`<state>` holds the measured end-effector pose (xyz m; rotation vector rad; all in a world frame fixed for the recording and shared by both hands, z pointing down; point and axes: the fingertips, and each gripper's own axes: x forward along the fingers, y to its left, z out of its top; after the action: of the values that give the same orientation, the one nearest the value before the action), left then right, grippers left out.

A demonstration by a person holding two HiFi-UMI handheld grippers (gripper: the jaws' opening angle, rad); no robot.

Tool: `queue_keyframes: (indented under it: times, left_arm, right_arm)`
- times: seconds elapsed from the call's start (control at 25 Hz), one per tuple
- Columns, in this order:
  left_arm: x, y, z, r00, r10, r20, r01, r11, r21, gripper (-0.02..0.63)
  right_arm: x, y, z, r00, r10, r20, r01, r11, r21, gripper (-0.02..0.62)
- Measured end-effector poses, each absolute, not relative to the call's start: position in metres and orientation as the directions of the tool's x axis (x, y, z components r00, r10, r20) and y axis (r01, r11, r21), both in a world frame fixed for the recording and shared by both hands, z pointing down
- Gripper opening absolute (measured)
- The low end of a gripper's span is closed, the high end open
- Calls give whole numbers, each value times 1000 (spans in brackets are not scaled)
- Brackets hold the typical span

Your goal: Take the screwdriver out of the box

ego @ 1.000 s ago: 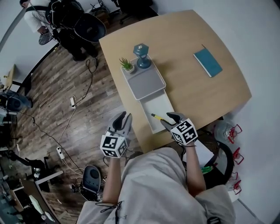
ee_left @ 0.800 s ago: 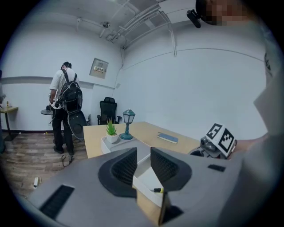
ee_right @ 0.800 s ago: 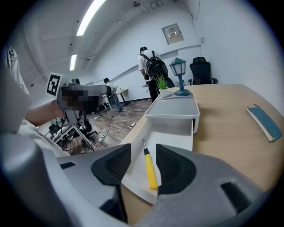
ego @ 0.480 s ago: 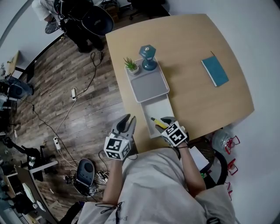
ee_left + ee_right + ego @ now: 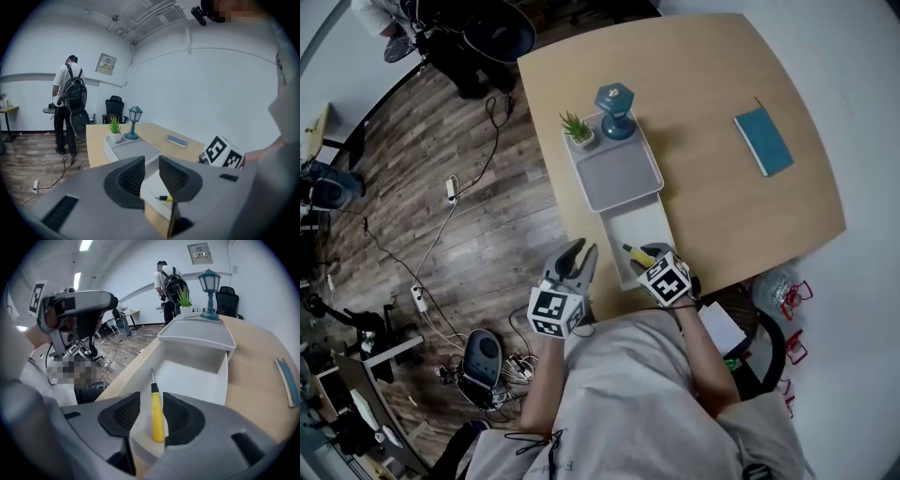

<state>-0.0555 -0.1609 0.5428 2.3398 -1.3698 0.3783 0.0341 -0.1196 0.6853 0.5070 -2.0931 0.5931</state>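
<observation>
Wooden table (image 5: 722, 84) holds a white box (image 5: 647, 220) at its near edge. The yellow screwdriver (image 5: 157, 416) lies inside, by the box's near wall. Your right gripper (image 5: 652, 251) has its jaws spread around the handle; they have just been closing but are not squeezing yet. Your left gripper (image 5: 575, 258) is spread and empty, beside the table's edge.

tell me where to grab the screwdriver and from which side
Grip the yellow handle of the screwdriver, pads across its width, coming down from above at the near end of the white box. It lies flat with its shaft pointing away, and the handle is the thickest part. The right hand-held gripper has just been closing with the handle between its jaws, not yet clamped.
</observation>
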Motion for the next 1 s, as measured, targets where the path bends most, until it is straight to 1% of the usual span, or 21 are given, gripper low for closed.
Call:
queue_keyframes:
  times: [0.24,0.56,1.0]
  left_arm:
    - [-55,-156,550,493,-759,425,-870,-439,225,90]
    - [-58,-150,554,504,-757,416,-863,-439,248,87]
    - [-66,-154,566,535,-735,416,-845,-456,280,87]
  right_arm:
    - [34,-117,697,-487,-101,867,-553,805,-216,152]
    - [32,-115,709,-442,-111,890,-571,800,-183,152]
    - [22,-118,721,-397,-87,914,-567,806,-170,146]
